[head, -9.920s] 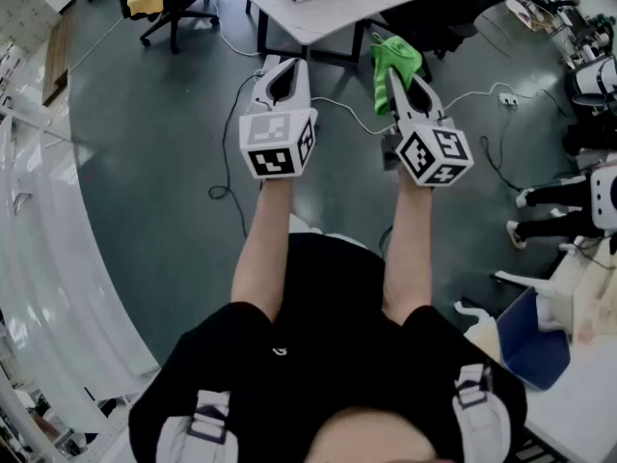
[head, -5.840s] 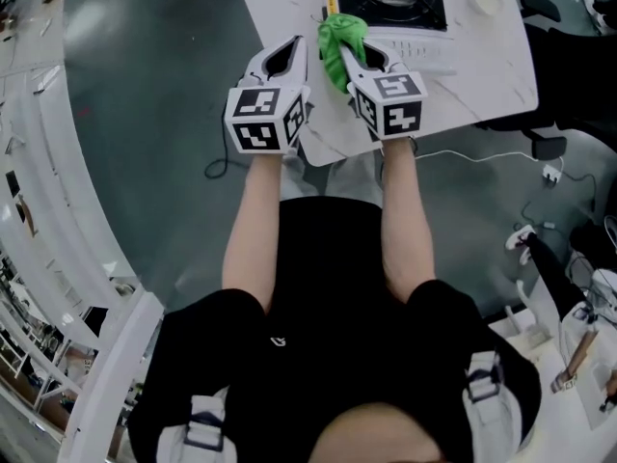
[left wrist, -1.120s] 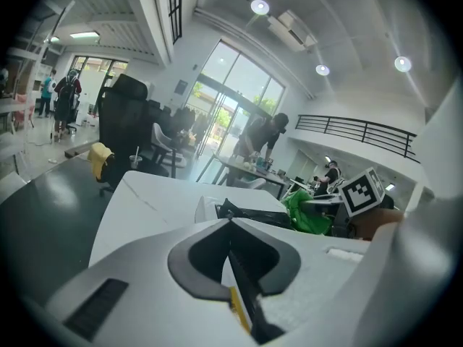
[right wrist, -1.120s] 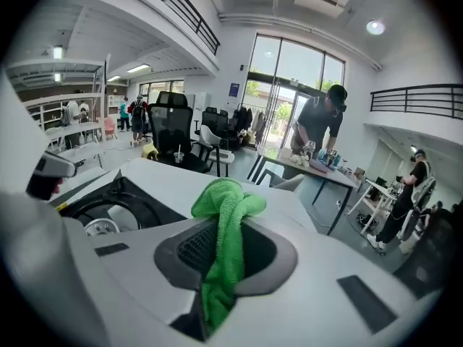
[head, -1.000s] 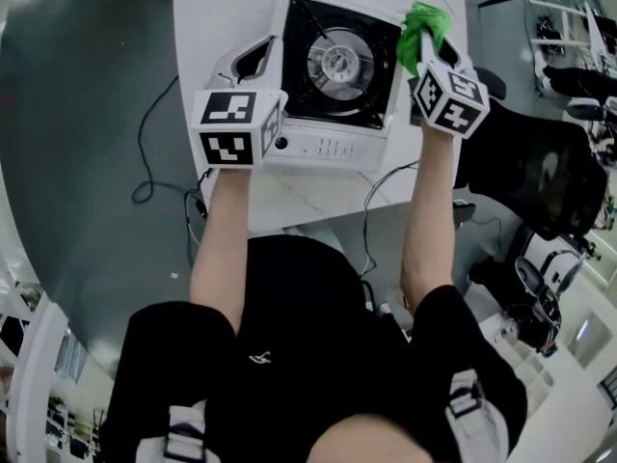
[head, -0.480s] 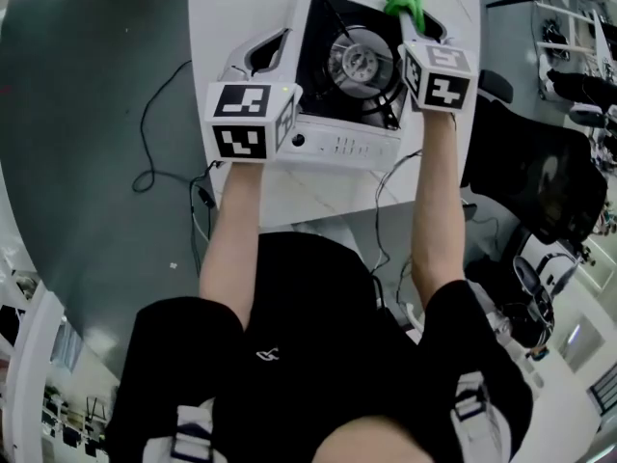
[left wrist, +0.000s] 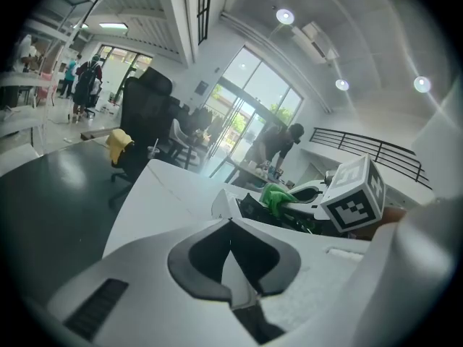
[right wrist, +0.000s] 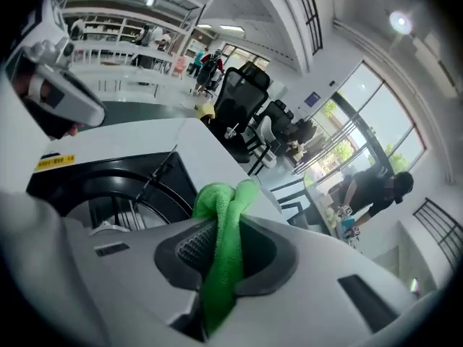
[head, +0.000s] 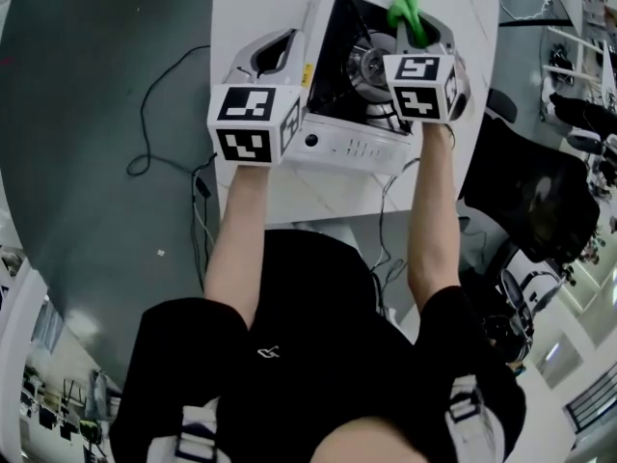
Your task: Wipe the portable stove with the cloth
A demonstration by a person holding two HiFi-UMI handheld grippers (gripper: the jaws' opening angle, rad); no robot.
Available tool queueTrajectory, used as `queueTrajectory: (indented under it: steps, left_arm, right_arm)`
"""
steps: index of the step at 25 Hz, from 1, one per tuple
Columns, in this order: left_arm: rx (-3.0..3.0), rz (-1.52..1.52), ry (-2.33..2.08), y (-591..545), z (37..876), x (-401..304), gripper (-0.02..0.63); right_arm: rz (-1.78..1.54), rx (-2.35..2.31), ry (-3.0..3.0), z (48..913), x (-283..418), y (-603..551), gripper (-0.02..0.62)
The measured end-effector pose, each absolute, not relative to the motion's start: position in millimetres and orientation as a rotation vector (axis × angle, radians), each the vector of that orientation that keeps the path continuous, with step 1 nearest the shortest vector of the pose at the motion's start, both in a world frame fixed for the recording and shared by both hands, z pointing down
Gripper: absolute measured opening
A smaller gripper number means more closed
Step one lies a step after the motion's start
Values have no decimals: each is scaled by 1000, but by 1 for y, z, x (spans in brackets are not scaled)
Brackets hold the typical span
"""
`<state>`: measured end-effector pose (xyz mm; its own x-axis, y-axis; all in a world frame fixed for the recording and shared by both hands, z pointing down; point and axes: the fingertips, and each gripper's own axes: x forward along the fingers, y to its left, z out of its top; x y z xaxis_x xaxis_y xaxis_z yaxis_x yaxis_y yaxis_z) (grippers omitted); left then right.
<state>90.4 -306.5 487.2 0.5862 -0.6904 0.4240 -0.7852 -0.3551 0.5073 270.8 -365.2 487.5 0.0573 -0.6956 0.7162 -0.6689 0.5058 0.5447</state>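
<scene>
Right tool (head: 415, 27), clamped on the cloth (head: 403, 0), had slid inward over the stove (head: 347, 146); left tool (head: 275, 54), closed empty, stayed at its left edge, bare desk (head: 246, 8) beyond.

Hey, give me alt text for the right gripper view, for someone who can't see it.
The right gripper has its jaws shut on a bunched green cloth, with the black burner top of a portable stove just beyond, to the left. The stove sits on a white table; black office chairs and large windows fill the background.
</scene>
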Motion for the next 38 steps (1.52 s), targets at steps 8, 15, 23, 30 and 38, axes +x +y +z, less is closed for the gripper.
queueTrajectory:
  steps: [8,15,23,30,38]
  left_arm:
    - [2109,182,-1170,-299,496,87,-2]
    - [2094,166,-1192,-297,497,78,-2]
    - [2073,147,-1220,-293,497,62,-2]
    - [2068,138,-1230,-293,498,60,-2]
    - [2073,138,-1230,-284,494,61,-2]
  right_arm:
    - [-37,1151,-1747,491,238,-367,38]
    - [87,1155,-1917,492,205,-379,38]
    - [-126,1129,-2131,447,147,-382,38]
    - [-254,922,-2090,469,127,-349,38]
    - [-162,827,-2080,491,133,-314,37]
